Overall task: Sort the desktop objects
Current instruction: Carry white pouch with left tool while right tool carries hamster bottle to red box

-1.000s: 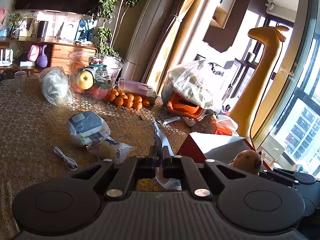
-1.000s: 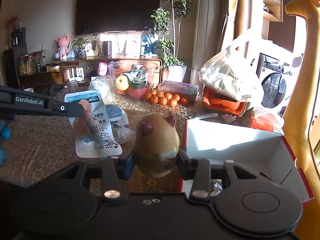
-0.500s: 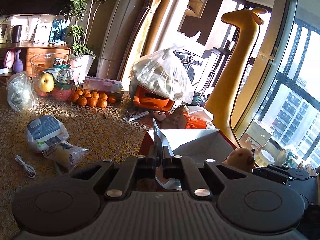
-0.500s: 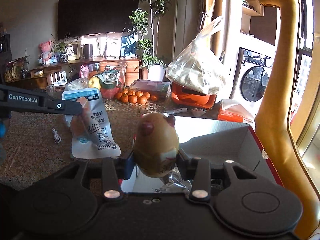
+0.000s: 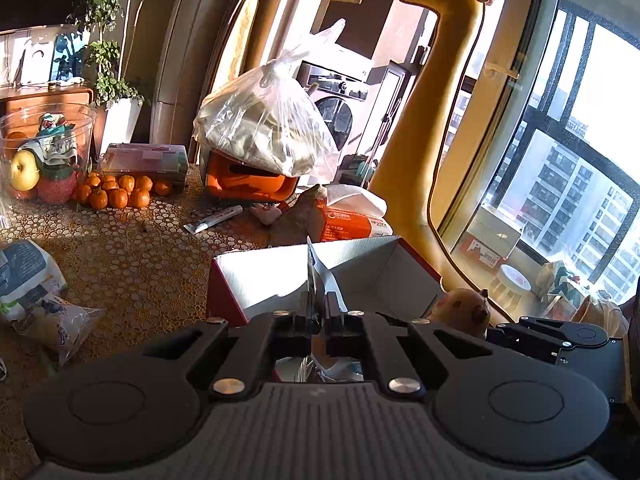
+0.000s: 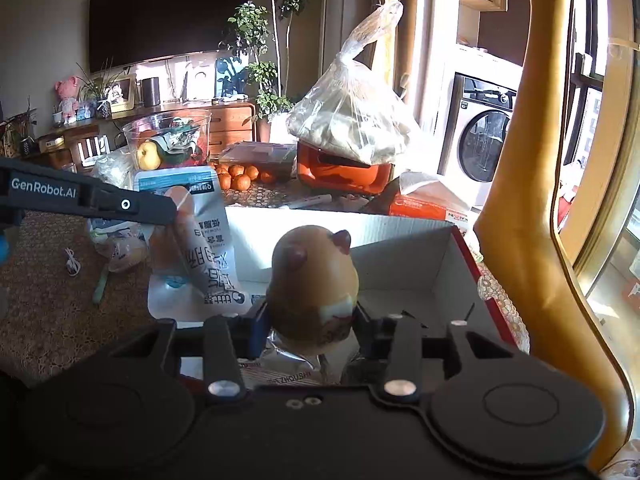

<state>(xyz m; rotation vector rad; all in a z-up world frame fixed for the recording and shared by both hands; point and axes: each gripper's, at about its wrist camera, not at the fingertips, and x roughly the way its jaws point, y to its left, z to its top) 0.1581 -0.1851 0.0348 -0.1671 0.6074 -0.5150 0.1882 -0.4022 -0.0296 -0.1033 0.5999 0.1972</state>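
Observation:
My left gripper [image 5: 319, 312] is shut on a white and blue snack pouch [image 6: 188, 248], seen edge-on as a thin pouch edge [image 5: 318, 272] in the left wrist view. It hangs over the near left corner of the open red and white cardboard box [image 6: 400, 248]. My right gripper [image 6: 310, 320] is shut on a brown egg-shaped hamster toy [image 6: 312, 284], held above the box [image 5: 360, 264]. That toy [image 5: 464, 308] also shows at the right of the left wrist view. A silvery packet [image 6: 288, 360] lies inside the box under the toy.
On the patterned tablecloth [image 5: 132, 264] lie two snack bags [image 5: 32, 296], a tube [image 5: 214, 218], several small oranges [image 5: 116, 192], a clear fruit tub [image 5: 44, 152], an orange container under a plastic bag [image 5: 264, 136] and a tissue pack [image 5: 352, 220]. A yellow giraffe figure [image 6: 532, 200] stands right of the box.
Both grippers have swung right across the table with their loads. The pouch and the hamster toy, earlier left of the box, now hang over its opening.

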